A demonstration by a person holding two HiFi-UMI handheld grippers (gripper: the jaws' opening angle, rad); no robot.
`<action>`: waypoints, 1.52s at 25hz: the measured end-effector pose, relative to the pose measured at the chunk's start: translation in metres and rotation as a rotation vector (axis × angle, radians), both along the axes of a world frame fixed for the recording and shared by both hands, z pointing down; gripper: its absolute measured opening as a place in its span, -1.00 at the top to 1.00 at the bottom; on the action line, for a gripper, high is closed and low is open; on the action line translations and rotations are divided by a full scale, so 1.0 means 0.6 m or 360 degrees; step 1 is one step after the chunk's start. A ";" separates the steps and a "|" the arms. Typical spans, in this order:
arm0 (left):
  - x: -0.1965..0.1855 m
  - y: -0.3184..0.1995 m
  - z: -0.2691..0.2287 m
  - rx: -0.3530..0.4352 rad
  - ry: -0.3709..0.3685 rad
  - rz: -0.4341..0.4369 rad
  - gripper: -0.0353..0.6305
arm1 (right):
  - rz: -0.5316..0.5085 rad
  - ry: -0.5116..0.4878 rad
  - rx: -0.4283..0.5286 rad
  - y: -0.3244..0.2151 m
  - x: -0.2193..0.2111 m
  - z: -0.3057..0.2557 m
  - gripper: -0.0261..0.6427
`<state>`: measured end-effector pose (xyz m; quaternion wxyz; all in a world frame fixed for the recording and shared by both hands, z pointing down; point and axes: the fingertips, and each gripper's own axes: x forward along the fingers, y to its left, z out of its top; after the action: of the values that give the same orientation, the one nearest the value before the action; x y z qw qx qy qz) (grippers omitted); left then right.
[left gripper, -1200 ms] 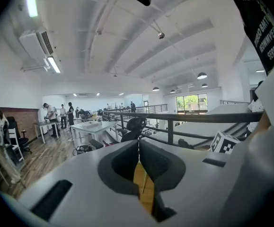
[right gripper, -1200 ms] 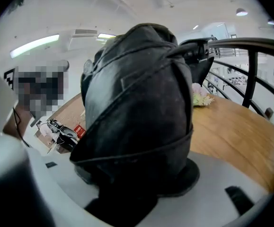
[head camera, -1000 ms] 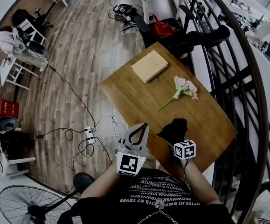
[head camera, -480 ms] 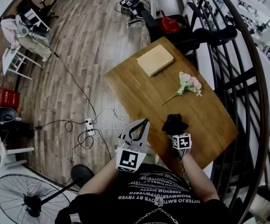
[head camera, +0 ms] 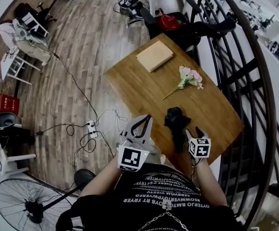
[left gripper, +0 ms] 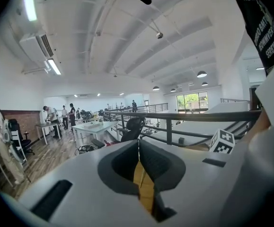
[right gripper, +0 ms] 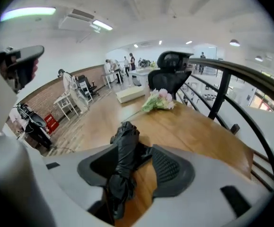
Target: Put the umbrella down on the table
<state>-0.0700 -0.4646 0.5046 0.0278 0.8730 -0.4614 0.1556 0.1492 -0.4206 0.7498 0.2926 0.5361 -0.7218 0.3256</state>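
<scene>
A folded black umbrella (head camera: 174, 120) lies on the wooden table (head camera: 144, 85) near its front edge. In the right gripper view the umbrella (right gripper: 125, 150) stretches away from me on the table (right gripper: 193, 126), its near end between the jaws. My right gripper (head camera: 193, 134) (right gripper: 139, 162) sits just behind it. Its jaws are closing, but bare wood shows between the right pad (right gripper: 172, 167) and the fabric. My left gripper (head camera: 148, 117) (left gripper: 138, 143) hovers off the table's left front corner, tips together, holding nothing.
A pink flower bunch (head camera: 190, 76) and a flat tan box (head camera: 154, 55) lie farther back on the table. A black railing (head camera: 245, 95) runs along the table's right side. An office chair (head camera: 197, 30) stands behind the table. Cables and a power strip (head camera: 92, 129) lie on the floor at left.
My right gripper has drawn back toward the table's front edge and off the umbrella. The umbrella, bunched under the gripper before, now lies stretched out on the wood. The left gripper barely shifted.
</scene>
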 end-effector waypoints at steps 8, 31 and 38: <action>0.015 0.058 -0.034 0.0072 0.0010 -0.0060 0.81 | -0.0150 -0.0148 0.0600 0.035 -0.014 -0.197 0.87; 0.008 0.141 -0.123 0.0247 0.0062 -0.0172 0.81 | -0.0250 -0.0115 0.1158 0.096 -0.011 -0.463 0.88; -0.006 0.125 -0.112 0.0223 0.0046 -0.0154 0.81 | -0.0252 -0.0115 0.1107 0.081 -0.031 -0.454 0.88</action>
<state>-0.0733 -0.3899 0.4374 -0.0192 0.8516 -0.5123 0.1088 0.1304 -0.3721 0.4776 0.0913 0.5343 -0.8385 0.0556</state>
